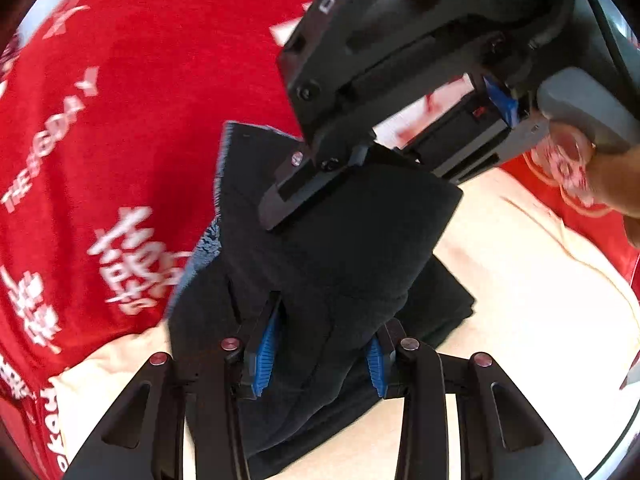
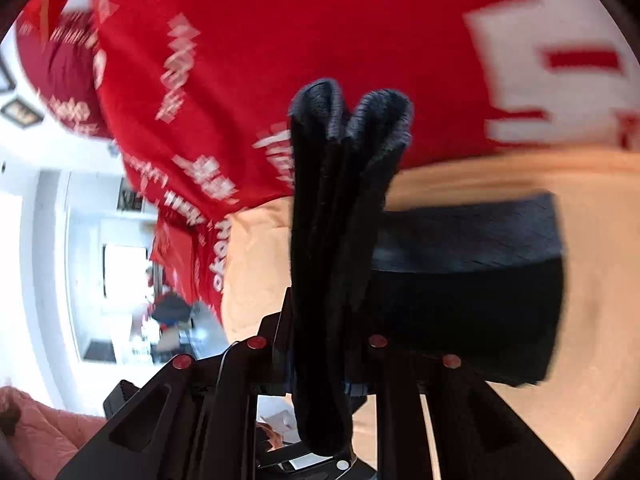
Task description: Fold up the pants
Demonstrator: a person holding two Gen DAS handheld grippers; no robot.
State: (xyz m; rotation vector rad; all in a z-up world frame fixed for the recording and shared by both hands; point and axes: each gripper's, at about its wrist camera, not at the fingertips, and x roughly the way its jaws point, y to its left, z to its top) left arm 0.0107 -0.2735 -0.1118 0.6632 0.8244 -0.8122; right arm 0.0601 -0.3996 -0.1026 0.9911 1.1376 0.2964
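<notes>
The dark navy pants [image 1: 340, 248] lie folded on a cream sheet [image 1: 540, 300]. My left gripper [image 1: 320, 364] has its blue-padded fingers [image 1: 264, 356] on either side of a bunched fold of the pants, closed against the cloth. In the right wrist view a thick doubled fold of the pants [image 2: 332, 220] stands up between the fingers of my right gripper [image 2: 320, 344], which is shut on it. The rest of the pants [image 2: 472, 280] lies flat to the right. The right gripper's body [image 1: 400, 60] shows in the left wrist view, its finger [image 1: 304, 192] pressed on the pants.
A red blanket with white lettering [image 1: 120, 120] covers the bed behind the pants and also shows in the right wrist view [image 2: 280, 60]. A bright room with furniture [image 2: 120, 260] is at the left of the right wrist view. A hand [image 1: 612, 184] holds the right gripper.
</notes>
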